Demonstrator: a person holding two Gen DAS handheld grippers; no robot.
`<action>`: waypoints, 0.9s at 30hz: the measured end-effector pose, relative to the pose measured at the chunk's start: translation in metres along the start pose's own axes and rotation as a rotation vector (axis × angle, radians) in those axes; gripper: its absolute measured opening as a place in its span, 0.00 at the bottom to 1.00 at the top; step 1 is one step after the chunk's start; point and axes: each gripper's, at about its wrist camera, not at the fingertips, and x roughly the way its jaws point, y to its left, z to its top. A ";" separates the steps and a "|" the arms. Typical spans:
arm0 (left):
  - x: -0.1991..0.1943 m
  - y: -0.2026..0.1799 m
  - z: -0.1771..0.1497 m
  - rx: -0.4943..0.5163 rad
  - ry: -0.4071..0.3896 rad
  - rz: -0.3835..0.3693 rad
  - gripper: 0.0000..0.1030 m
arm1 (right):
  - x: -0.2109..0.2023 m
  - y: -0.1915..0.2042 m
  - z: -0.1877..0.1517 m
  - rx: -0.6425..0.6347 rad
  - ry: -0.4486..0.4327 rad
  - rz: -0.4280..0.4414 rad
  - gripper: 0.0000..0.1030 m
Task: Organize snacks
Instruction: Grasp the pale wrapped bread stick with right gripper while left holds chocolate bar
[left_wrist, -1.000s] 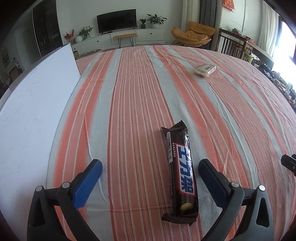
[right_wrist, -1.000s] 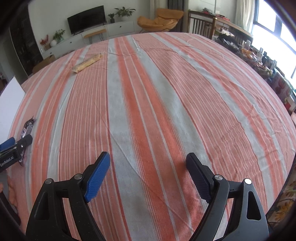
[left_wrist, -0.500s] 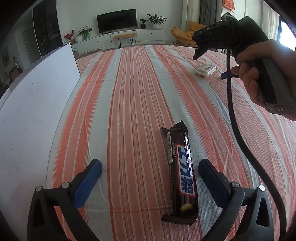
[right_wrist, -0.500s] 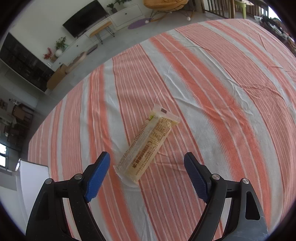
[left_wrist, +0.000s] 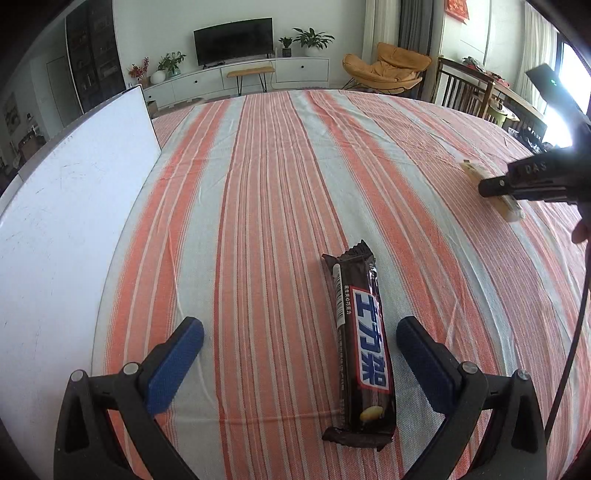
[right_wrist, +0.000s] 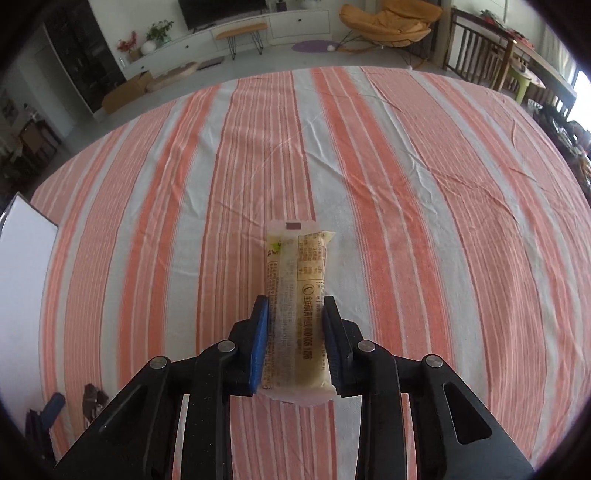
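On the striped cloth (right_wrist: 424, 184), the right gripper (right_wrist: 295, 339) is closing its jaws across the pale snack packet (right_wrist: 297, 295) to lift it, while the left gripper (left_wrist: 299, 354) waits wide open around the chocolate bar (left_wrist: 360, 347).

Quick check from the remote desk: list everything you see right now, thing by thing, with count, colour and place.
chocolate bar: one, dark brown wrapper with a blue and white label, lying flat on the cloth between the left gripper's open fingers, untouched.
pale snack pack: one, yellowish translucent wrapper with print, between the right gripper's fingers, pads against its sides.
striped tablecloth: one, orange and off-white, covering the table.
white board: one, white, along the cloth's left edge.
room behind: dark television, white cabinet, potted plants, orange chair, wooden chairs.
left gripper: black with blue pads, open, around the chocolate bar.
right gripper: black with blue pads, closing on the pale snack pack.
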 end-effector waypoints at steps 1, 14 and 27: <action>0.000 0.000 0.000 0.000 0.000 0.000 1.00 | -0.010 -0.005 -0.019 -0.031 0.002 -0.002 0.28; 0.000 0.000 0.000 0.000 0.000 0.000 1.00 | -0.076 0.004 -0.198 0.023 -0.204 -0.111 0.75; 0.001 0.000 0.001 0.000 0.000 0.000 1.00 | -0.073 0.009 -0.197 0.047 -0.232 -0.149 0.81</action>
